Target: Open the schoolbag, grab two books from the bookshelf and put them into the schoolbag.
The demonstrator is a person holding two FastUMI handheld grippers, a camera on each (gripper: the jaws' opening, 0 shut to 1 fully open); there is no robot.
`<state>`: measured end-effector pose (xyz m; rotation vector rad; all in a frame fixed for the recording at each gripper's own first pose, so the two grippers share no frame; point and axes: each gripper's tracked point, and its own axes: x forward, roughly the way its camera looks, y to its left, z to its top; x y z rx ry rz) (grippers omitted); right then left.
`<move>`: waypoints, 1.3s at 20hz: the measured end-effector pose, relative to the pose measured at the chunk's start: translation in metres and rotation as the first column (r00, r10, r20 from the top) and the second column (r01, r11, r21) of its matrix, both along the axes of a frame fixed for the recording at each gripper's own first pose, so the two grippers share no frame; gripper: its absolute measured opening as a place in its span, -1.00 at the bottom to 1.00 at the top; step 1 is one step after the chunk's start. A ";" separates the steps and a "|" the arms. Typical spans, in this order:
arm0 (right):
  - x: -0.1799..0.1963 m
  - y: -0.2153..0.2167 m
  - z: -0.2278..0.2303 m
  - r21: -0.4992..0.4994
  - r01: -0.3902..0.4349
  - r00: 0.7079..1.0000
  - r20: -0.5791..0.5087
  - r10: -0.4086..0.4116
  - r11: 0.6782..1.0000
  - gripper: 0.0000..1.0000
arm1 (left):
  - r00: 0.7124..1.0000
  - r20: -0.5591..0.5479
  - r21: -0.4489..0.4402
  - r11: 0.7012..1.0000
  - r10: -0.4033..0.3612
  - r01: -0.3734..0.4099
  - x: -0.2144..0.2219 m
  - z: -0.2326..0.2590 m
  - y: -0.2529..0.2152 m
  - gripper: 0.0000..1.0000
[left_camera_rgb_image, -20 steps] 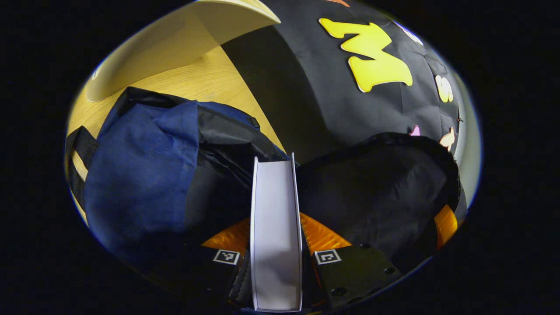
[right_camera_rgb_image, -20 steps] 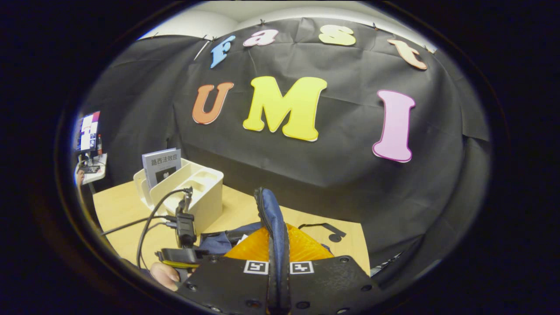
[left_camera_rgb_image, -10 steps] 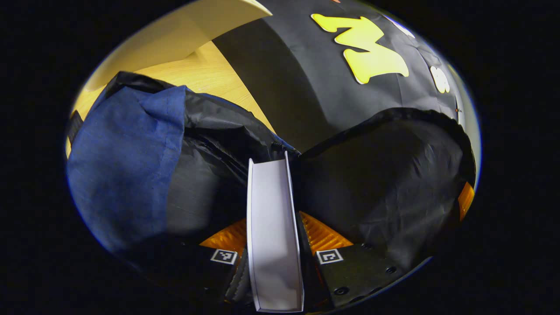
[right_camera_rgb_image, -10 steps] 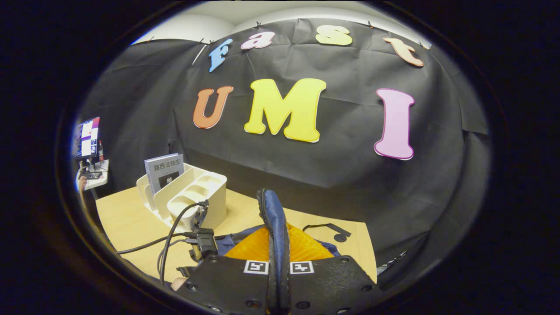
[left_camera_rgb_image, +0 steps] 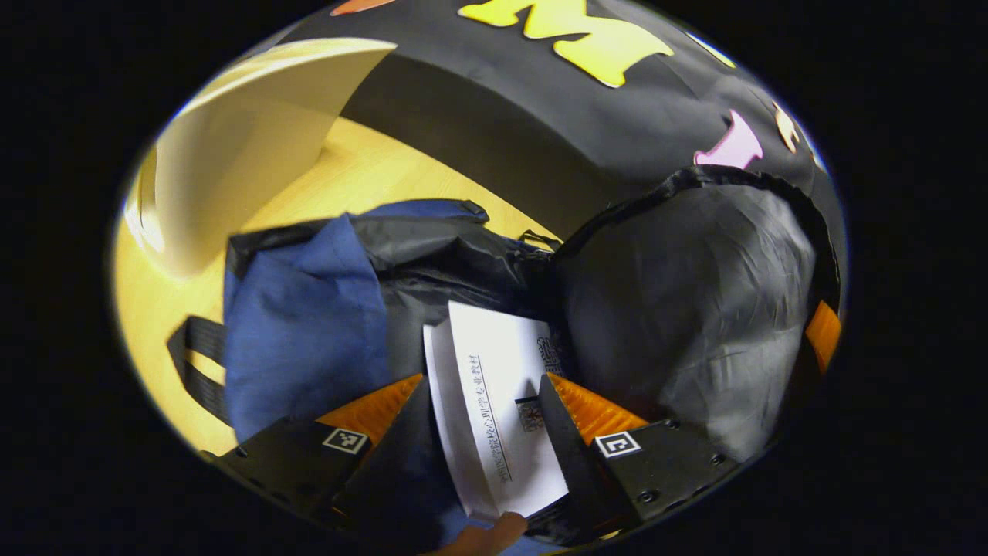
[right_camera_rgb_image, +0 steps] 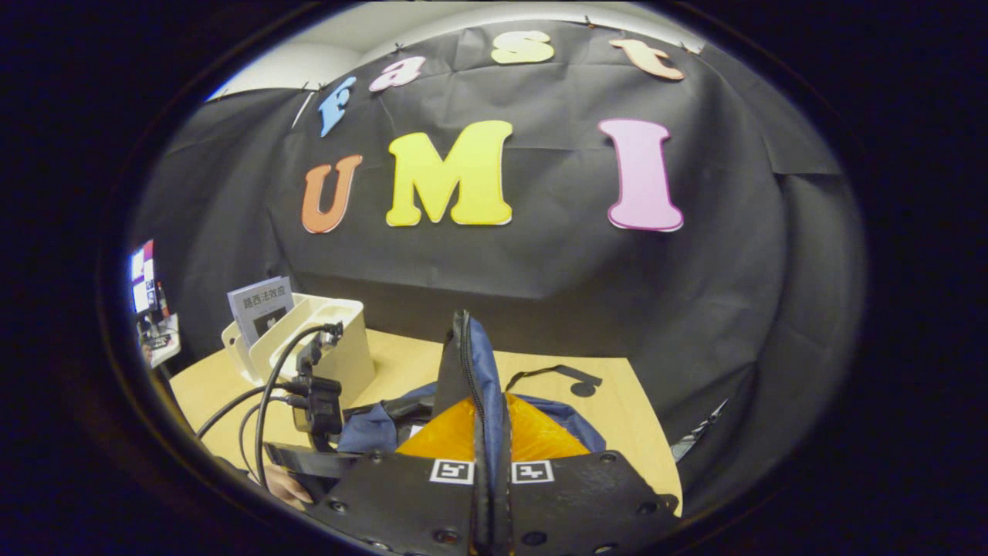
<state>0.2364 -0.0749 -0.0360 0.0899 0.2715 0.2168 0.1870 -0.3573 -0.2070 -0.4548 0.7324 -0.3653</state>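
White book lying in the open schoolbag, flap held up

In the left gripper view, the left gripper (left_camera_rgb_image: 482,401) stands with its fingers spread apart, gripping nothing; the white book (left_camera_rgb_image: 502,401) lies between them, inside the mouth of the blue-and-black schoolbag (left_camera_rgb_image: 309,324) on the wooden tabletop (left_camera_rgb_image: 340,185). A fingertip (left_camera_rgb_image: 502,529) shows at the book's near edge. In the right gripper view, the right gripper (right_camera_rgb_image: 492,463) is closed tight on the schoolbag's zippered flap edge (right_camera_rgb_image: 467,363), lifting it upright. At the back left, the white bookshelf (right_camera_rgb_image: 324,347) holds one grey book (right_camera_rgb_image: 258,305) standing upright in its rear slot.
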 end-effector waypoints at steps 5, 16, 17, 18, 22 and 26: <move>-0.004 -0.004 -0.010 -0.030 0.017 1.000 -0.003 -0.017 0.999 -0.94 | 0.998 0.057 0.072 0.997 -0.038 0.034 -0.012 0.018 0.018 0.82; -0.009 0.003 -0.025 -0.075 0.012 1.000 -0.015 -0.013 0.997 -0.92 | 0.912 0.407 0.089 0.996 -0.051 0.016 -0.027 0.111 0.096 0.82; -0.008 0.004 -0.026 -0.067 0.010 1.000 -0.021 -0.011 0.998 -0.92 | 0.896 0.443 0.108 0.994 -0.044 -0.005 -0.027 0.123 0.110 0.82; -0.009 0.005 -0.027 -0.061 0.009 1.000 -0.024 -0.011 0.998 -0.92 | 0.874 0.485 0.140 0.989 -0.034 -0.040 -0.024 0.135 0.125 0.82; -0.007 0.010 -0.029 -0.048 0.011 1.000 -0.025 -0.012 0.999 -0.92 | 0.792 0.611 0.275 0.940 -0.008 -0.203 -0.016 0.179 0.186 0.81; -0.007 0.016 -0.031 -0.051 0.010 1.000 -0.027 -0.011 0.999 -0.92 | 0.716 0.699 0.325 0.893 -0.004 -0.312 -0.013 0.229 0.234 0.79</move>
